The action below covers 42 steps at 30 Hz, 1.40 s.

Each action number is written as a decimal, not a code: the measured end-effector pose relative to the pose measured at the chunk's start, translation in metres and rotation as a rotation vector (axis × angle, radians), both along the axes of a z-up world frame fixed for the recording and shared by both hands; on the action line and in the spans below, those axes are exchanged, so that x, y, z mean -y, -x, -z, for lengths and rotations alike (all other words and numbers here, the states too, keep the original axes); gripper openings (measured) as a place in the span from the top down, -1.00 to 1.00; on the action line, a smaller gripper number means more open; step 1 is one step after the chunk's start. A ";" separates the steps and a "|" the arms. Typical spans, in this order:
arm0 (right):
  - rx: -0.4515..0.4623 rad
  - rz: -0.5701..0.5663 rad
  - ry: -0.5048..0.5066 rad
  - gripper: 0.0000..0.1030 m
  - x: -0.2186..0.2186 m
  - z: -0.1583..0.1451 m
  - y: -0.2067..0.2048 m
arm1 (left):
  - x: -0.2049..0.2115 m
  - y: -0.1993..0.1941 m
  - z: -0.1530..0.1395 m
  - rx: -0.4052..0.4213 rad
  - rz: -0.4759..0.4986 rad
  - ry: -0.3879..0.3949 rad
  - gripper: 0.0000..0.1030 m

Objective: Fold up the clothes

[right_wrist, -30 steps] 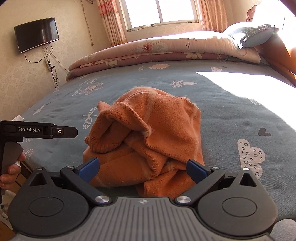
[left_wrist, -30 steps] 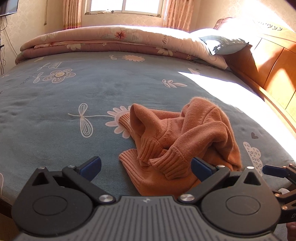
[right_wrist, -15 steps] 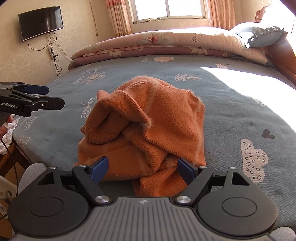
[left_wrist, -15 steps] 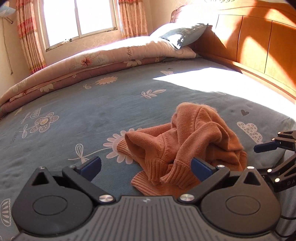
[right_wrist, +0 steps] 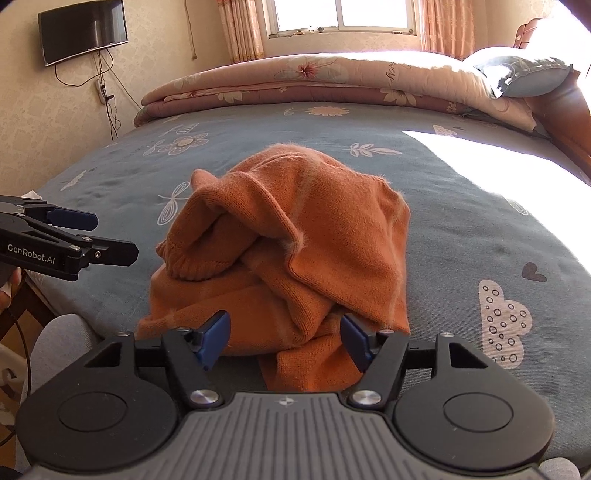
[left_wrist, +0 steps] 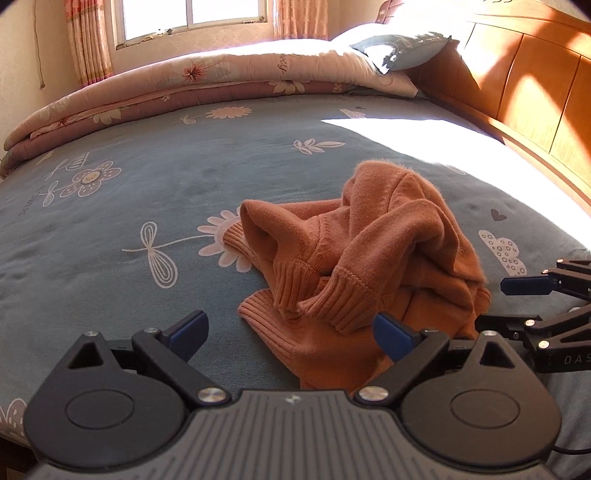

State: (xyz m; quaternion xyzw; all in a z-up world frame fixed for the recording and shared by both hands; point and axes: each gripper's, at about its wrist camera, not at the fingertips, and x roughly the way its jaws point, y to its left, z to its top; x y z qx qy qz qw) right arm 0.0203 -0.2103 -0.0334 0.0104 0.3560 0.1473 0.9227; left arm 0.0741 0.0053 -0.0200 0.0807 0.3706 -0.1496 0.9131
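A crumpled orange knitted sweater (left_wrist: 373, 254) lies in a heap near the front edge of the bed, ribbed cuffs and hem turned toward me. In the left wrist view my left gripper (left_wrist: 291, 334) stands open just short of the hem, its right fingertip over the fabric. The right gripper (left_wrist: 535, 295) shows at that view's right edge. In the right wrist view the sweater (right_wrist: 314, 229) fills the middle. My right gripper (right_wrist: 284, 338) is open, and the near fold of the sweater lies between its blue pads (right_wrist: 214, 334). The left gripper (right_wrist: 74, 236) hovers at the left.
The bed has a blue-grey flowered sheet (left_wrist: 147, 192). A folded pink quilt (left_wrist: 207, 85) and a pillow (left_wrist: 402, 48) lie along the far side. A wooden headboard (left_wrist: 535, 99) runs along the right. A TV (right_wrist: 83, 31) hangs on the left wall.
My right gripper has come closer to the sweater's near edge and its jaws have narrowed. The left gripper has swung and shifted slightly, still open. The sweater has not moved.
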 end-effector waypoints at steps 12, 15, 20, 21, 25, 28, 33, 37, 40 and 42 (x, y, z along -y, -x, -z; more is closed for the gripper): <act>0.033 0.001 0.030 -0.37 -0.002 -0.012 -0.003 | -0.049 0.002 -0.043 0.136 -0.009 -0.248 -0.85; 0.039 0.004 0.040 -0.37 -0.004 -0.014 -0.004 | -0.056 -0.011 -0.036 0.161 -0.035 -0.284 -0.85; 0.108 -0.012 0.076 -0.37 -0.010 -0.032 0.005 | -0.064 -0.053 -0.014 0.176 -0.101 -0.413 -0.85; 0.121 -0.019 0.084 -0.37 -0.011 -0.035 0.008 | -0.066 -0.061 -0.011 0.156 -0.111 -0.400 -0.85; 0.169 -0.054 0.121 -0.37 -0.010 -0.042 0.016 | -0.060 -0.065 -0.009 0.112 -0.100 -0.314 -0.85; 0.189 -0.096 0.127 -0.37 -0.005 -0.044 0.018 | -0.045 -0.050 -0.008 0.115 -0.039 -0.251 -0.85; 0.172 -0.139 0.153 -0.13 -0.001 -0.038 0.009 | -0.023 -0.026 -0.006 0.118 0.054 -0.156 -0.85; 0.169 -0.168 0.186 -0.11 -0.005 -0.034 -0.005 | -0.016 -0.010 0.002 0.100 0.084 -0.099 -0.84; 0.181 -0.203 0.218 -0.11 -0.014 -0.034 -0.018 | -0.015 -0.004 0.006 0.097 0.100 -0.084 -0.85; 0.194 -0.243 0.256 -0.11 -0.024 -0.033 -0.030 | -0.015 -0.002 0.008 0.096 0.105 -0.099 -0.84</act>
